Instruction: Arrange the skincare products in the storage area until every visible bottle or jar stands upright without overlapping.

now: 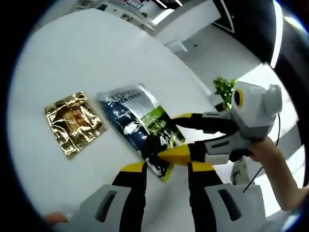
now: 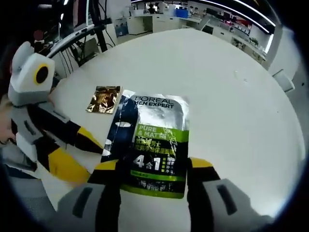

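A silver and green L'Oreal Men Expert sachet (image 2: 159,140) lies flat on the white round table (image 2: 231,96), overlapping a dark blue sachet (image 2: 120,128) under its left side. My right gripper (image 2: 154,166) is open, its yellow-tipped jaws flanking the near end of the pair. A gold foil sachet (image 2: 104,99) lies flat just beyond them, apart. In the left gripper view the stacked sachets (image 1: 137,123) sit mid-table with the gold sachet (image 1: 75,123) to their left. The right gripper (image 1: 169,137) straddles their end. My left gripper (image 1: 166,169) is open, just short of the sachets' corner; the left gripper (image 2: 89,159) comes in beside the dark sachet.
A person's hand (image 1: 270,154) holds the right gripper. A green plant (image 1: 224,89) stands past the table edge. Desks and chairs (image 2: 159,19) fill the room behind, with cables and a stand (image 2: 91,29) at the left. Bare table top stretches to the right of the sachets.
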`<move>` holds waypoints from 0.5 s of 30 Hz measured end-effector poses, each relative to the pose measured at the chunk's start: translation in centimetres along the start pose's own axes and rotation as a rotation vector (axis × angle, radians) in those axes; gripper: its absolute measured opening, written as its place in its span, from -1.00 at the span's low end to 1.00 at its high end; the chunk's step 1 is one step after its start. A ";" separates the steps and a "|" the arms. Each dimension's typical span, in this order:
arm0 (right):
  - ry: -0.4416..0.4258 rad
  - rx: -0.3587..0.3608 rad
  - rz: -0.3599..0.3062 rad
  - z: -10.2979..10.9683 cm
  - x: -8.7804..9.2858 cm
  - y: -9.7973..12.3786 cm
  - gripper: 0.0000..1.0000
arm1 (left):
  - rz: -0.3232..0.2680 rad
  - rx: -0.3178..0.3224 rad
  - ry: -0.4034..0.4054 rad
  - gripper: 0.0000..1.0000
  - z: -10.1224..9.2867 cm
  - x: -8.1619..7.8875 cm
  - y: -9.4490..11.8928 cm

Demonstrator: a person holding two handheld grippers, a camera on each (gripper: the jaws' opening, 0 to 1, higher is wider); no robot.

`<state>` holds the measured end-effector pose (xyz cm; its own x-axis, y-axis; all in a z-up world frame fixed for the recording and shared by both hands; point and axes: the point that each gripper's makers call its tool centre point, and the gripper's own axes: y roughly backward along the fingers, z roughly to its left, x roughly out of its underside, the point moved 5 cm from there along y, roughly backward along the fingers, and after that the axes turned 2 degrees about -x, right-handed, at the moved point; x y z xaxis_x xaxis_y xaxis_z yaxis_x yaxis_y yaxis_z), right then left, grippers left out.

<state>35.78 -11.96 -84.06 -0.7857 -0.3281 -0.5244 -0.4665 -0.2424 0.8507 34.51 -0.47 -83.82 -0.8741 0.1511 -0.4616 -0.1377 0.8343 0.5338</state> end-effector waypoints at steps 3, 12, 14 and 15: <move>-0.040 0.004 -0.014 -0.4 -0.1 0.1 -0.02 | 0.001 0.007 0.015 -0.40 0.0 0.2 0.3; -0.035 0.007 -0.018 -0.3 0.0 0.0 -0.07 | -0.049 -0.002 0.045 -0.36 0.5 -0.6 0.6; -0.032 0.005 -0.016 -0.4 0.0 0.1 -0.08 | -0.044 0.014 0.060 -0.38 0.2 -0.6 0.2; -0.030 0.004 -0.015 -0.4 0.0 0.1 -0.08 | -0.043 0.019 0.066 -0.40 0.2 -0.6 0.0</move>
<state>35.93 -12.30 -84.00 -0.7906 -0.2969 -0.5356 -0.4797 -0.2434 0.8430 35.11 -0.50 -83.69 -0.8965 0.0796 -0.4358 -0.1677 0.8495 0.5003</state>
